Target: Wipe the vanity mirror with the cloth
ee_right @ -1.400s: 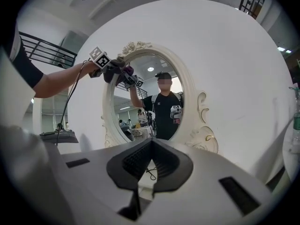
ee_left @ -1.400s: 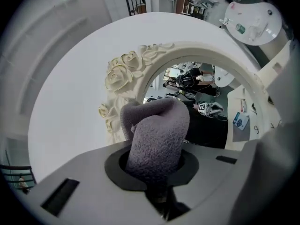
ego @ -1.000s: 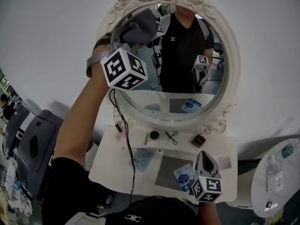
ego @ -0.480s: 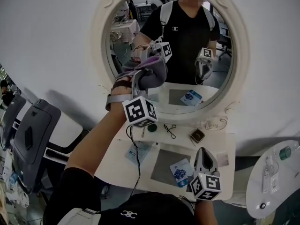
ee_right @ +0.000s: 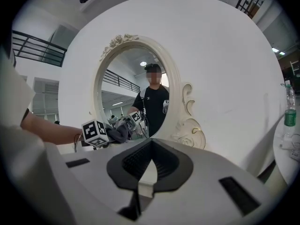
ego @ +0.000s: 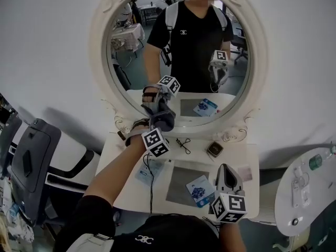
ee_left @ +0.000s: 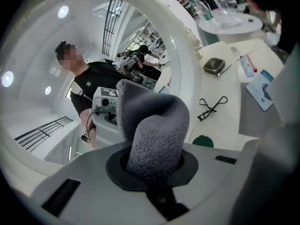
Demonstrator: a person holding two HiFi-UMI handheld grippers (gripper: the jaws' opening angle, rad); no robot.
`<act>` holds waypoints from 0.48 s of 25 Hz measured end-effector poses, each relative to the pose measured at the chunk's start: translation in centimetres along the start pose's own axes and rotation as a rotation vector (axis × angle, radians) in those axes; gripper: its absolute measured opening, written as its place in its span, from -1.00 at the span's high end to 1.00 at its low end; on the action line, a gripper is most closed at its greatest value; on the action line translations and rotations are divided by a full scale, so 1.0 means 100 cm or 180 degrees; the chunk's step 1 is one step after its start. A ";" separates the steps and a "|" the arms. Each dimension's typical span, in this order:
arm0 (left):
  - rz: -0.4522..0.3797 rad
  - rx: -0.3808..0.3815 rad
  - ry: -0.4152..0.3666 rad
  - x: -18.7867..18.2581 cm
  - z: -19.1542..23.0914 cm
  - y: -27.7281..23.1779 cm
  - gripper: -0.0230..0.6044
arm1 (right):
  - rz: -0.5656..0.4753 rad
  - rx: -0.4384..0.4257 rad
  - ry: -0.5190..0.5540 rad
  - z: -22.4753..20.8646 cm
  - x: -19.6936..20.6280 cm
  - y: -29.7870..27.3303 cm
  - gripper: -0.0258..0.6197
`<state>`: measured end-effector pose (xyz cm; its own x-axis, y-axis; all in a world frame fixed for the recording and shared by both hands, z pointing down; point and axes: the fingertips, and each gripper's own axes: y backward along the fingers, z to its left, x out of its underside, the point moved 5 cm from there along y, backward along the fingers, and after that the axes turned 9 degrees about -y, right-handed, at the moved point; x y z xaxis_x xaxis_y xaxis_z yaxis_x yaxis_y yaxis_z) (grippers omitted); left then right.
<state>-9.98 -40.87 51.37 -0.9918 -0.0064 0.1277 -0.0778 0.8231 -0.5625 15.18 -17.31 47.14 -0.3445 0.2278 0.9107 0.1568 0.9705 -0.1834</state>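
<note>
You have two grippers, one cloth, one mirror (ego: 100, 62) and one white table (ego: 123, 185) in front of you. Your left gripper (ego: 160, 126) has its jaws clamped on the grey cloth (ego: 165, 117), which bulges out past the tips. The cloth sits at the lower left of the glass, just above the bottom of the frame, where it meets its own reflection. Your right gripper (ego: 226, 168) has its jaws together with nothing between them. It hangs over the front right corner of the table, well apart from the mirror.

On the table you have one grey mat (ego: 181, 178), two blue packets (ego: 200, 189), one on the mat and one left of it, one black eyelash curler (ego: 184, 145) and one small square case (ego: 214, 149).

Your left gripper view shows a green lid (ee_left: 202, 141) near the curler; from your head, the marker cube hides it. Your right gripper view shows the mirror from the side and a bottle (ee_right: 288, 110) at the far right.

Most of the glass above and right of the cloth is open. A chair (ego: 31, 161) stands left of the table and a round side table (ego: 310, 203) to its right.
</note>
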 end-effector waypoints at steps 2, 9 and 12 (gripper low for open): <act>-0.0020 0.0044 0.0044 -0.004 0.004 -0.001 0.77 | -0.0044 0.0043 -0.0033 -0.005 -0.003 0.001 0.89; -0.0331 0.0035 -0.0143 -0.035 0.030 0.035 0.77 | -0.0137 -0.0049 0.0050 0.011 -0.009 0.013 0.89; -0.0799 -0.0711 -0.0053 -0.072 0.107 0.107 0.76 | -0.0145 -0.0058 0.0050 0.011 -0.009 0.014 0.89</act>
<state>-4.78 -38.11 35.72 -0.9461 -0.2325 0.2253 -0.2976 0.8988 -0.3220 14.72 -16.11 45.62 -0.3371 0.1819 0.9237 0.1583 0.9781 -0.1349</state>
